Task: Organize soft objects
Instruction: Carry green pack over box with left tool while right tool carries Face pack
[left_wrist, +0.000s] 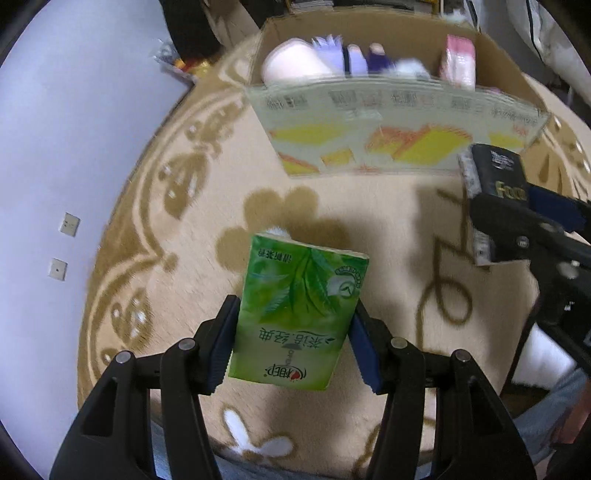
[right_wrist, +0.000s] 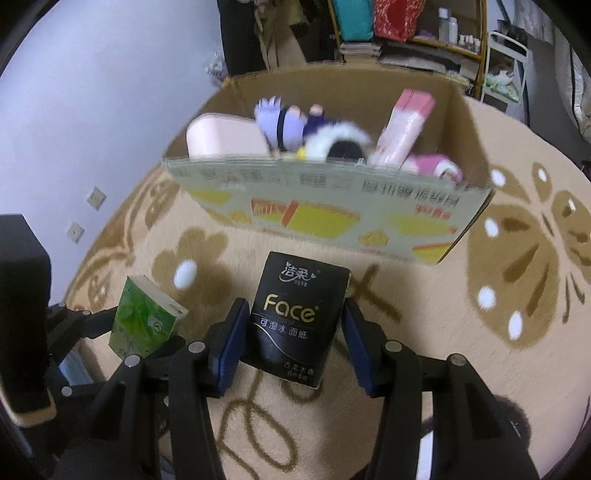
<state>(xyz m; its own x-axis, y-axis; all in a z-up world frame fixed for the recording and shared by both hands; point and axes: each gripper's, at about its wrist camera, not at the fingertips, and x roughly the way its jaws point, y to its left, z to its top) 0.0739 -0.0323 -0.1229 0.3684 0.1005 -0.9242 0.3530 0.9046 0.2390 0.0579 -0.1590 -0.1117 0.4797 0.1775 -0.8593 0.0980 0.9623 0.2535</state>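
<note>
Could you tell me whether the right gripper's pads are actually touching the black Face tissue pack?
Touching. In the right wrist view, the right gripper has both blue pads pressed against the sides of the black tissue pack, held above the rug.

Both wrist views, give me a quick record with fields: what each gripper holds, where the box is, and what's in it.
left gripper: shut on green tissue pack, held above the rug
right gripper: shut on black tissue pack
cardboard box: open, on the rug ahead of both grippers
box contents: pink tissue pack, plush toys, pale pink cushion-like item
task state: both held packs not yet in the box
</note>
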